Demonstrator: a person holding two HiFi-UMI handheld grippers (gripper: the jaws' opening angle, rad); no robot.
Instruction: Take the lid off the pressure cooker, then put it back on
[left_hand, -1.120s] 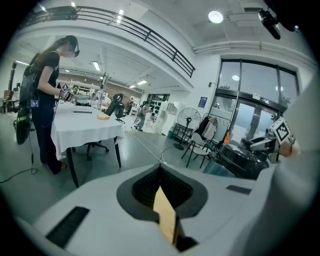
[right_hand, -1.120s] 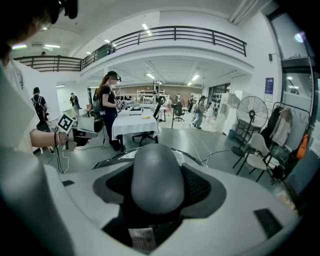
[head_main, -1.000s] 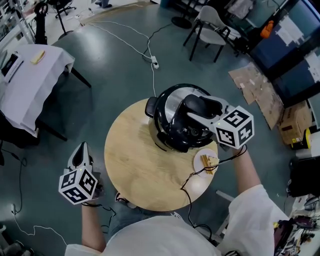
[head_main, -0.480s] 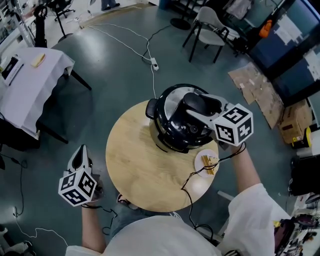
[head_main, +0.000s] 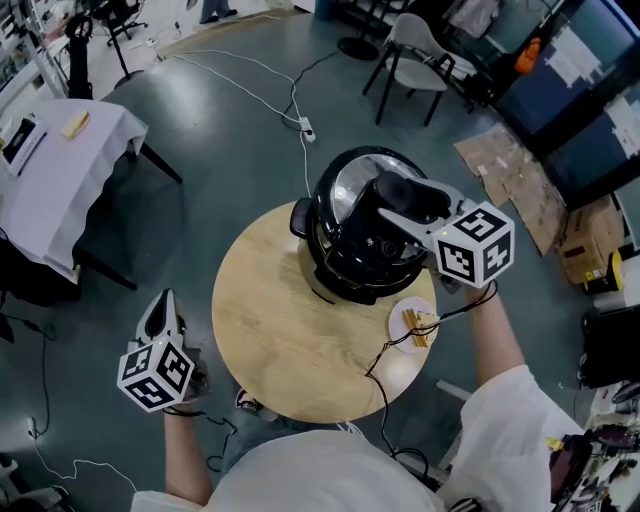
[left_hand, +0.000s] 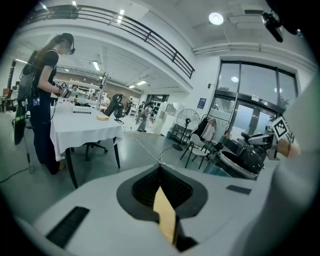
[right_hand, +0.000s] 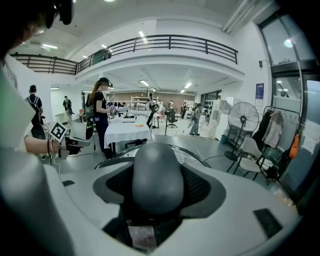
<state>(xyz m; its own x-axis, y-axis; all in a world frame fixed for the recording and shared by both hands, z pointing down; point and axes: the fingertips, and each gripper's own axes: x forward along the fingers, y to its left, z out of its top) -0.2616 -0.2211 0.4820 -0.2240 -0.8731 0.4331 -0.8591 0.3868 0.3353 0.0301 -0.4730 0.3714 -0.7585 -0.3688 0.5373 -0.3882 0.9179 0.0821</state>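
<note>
A black pressure cooker (head_main: 345, 282) stands on the far part of a round wooden table (head_main: 280, 335). Its black and steel lid (head_main: 345, 195) sits tilted over the pot. My right gripper (head_main: 398, 212) reaches in from the right and is shut on the lid's dark handle (head_main: 405, 198). In the right gripper view the rounded grey handle (right_hand: 157, 182) fills the gap between the white jaws, with the steel lid top (right_hand: 192, 156) behind it. My left gripper (head_main: 160, 318) hangs off the table's left edge, shut on nothing. It also shows as the left gripper (left_hand: 161, 175).
A small plate (head_main: 400, 335) with food lies on the table just right of the cooker, and a black cable (head_main: 385, 362) runs off the near edge. A white-clothed table (head_main: 55, 165), a chair (head_main: 415, 50), a floor cable with power strip (head_main: 310, 125) and cardboard (head_main: 510, 170) surround it.
The lid and my right gripper have shifted a little toward the far side of the view, and the lid looks lifted and more tilted. The left gripper has stayed put.
</note>
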